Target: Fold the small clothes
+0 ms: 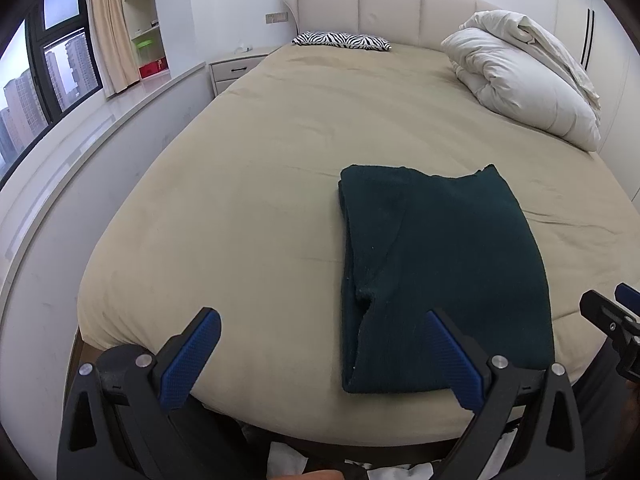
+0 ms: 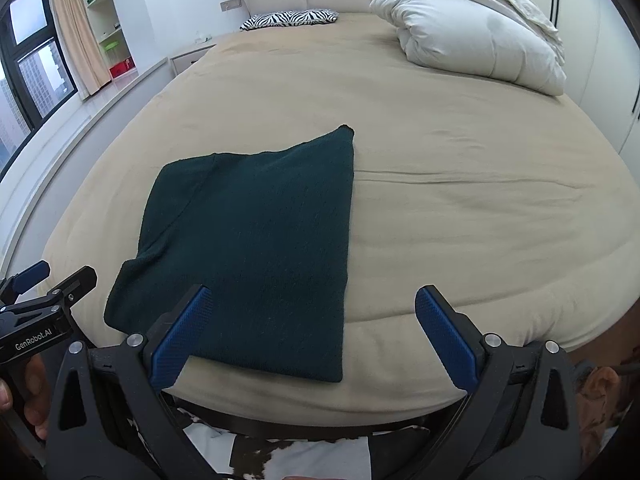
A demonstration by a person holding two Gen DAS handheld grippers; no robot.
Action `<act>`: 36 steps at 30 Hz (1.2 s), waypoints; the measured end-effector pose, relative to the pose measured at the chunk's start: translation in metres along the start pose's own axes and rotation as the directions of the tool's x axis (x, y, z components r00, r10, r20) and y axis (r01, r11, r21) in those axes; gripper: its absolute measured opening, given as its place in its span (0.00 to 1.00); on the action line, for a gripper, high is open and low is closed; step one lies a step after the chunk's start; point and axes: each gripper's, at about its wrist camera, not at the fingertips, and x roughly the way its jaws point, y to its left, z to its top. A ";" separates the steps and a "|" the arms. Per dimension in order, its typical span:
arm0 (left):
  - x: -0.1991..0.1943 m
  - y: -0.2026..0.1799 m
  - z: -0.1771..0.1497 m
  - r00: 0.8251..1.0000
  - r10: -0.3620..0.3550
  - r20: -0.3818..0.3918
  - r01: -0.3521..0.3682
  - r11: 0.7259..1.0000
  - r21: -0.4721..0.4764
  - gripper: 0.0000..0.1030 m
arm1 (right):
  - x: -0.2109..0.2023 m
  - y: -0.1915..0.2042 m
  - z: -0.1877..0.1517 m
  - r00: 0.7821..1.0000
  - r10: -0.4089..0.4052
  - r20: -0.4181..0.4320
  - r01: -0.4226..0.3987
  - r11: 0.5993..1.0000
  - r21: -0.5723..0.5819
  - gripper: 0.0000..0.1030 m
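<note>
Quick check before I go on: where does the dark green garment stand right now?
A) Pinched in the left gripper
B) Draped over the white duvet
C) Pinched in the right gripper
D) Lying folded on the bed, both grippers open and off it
D: the dark green garment lies folded flat on the bed, while the left gripper and right gripper are both open, holding nothing.

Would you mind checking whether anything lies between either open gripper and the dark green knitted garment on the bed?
Nothing visible does. The dark green knitted garment lies folded near the front edge of the beige bed sheet, directly ahead of the open left gripper and right gripper. The zebra-striped pillow and white bundled duvet lie far behind it.
</note>
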 end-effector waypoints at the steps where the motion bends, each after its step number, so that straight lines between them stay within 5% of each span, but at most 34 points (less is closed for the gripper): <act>1: 0.000 0.000 0.000 1.000 0.000 0.000 0.000 1.000 0.000 1.00 | -0.001 0.000 0.001 1.000 0.000 -0.001 0.000 1.000 0.000 1.00; 36: 0.003 0.002 -0.003 1.000 0.000 -0.008 0.000 1.000 0.003 1.00 | 0.012 0.004 0.001 1.000 0.004 -0.027 -0.004 1.000 0.005 1.00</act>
